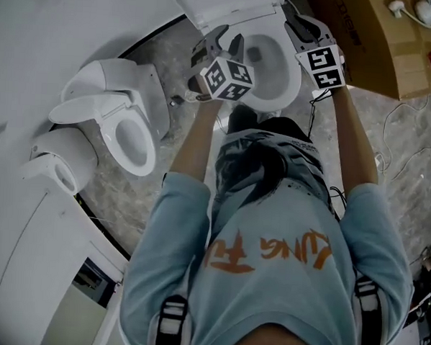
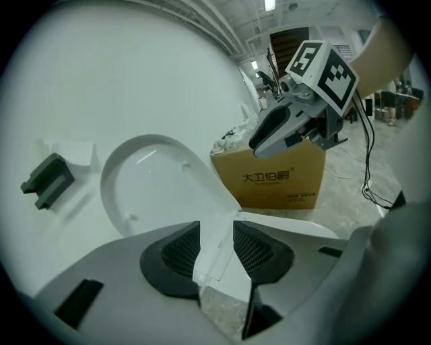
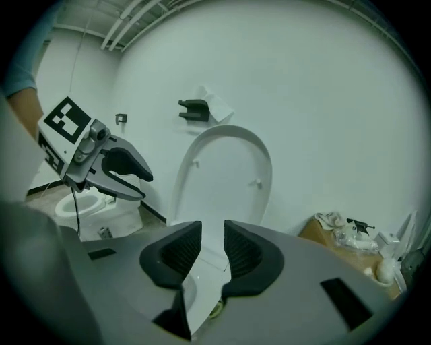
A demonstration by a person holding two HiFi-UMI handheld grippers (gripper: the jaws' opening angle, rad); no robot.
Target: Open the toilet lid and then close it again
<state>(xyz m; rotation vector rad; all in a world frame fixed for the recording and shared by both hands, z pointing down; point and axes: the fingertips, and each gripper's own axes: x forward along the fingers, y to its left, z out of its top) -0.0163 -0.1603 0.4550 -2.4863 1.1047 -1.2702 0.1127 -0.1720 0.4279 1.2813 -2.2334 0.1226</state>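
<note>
The toilet's white lid stands raised against the wall, also seen as the lid in the left gripper view. Its open bowl lies below both grippers in the head view. My left gripper hovers over the bowl's left rim, my right gripper over its right rim. The left gripper has a gap between its jaws and nothing pressed in it; the lid's edge shows beyond. The right gripper is likewise parted and empty, pointing at the lid's base. Neither touches the lid.
A second toilet with its lid up stands to the left, another white fixture beside it. A cardboard box sits at the right of the toilet, cables trail on the floor. A black bracket hangs on the wall.
</note>
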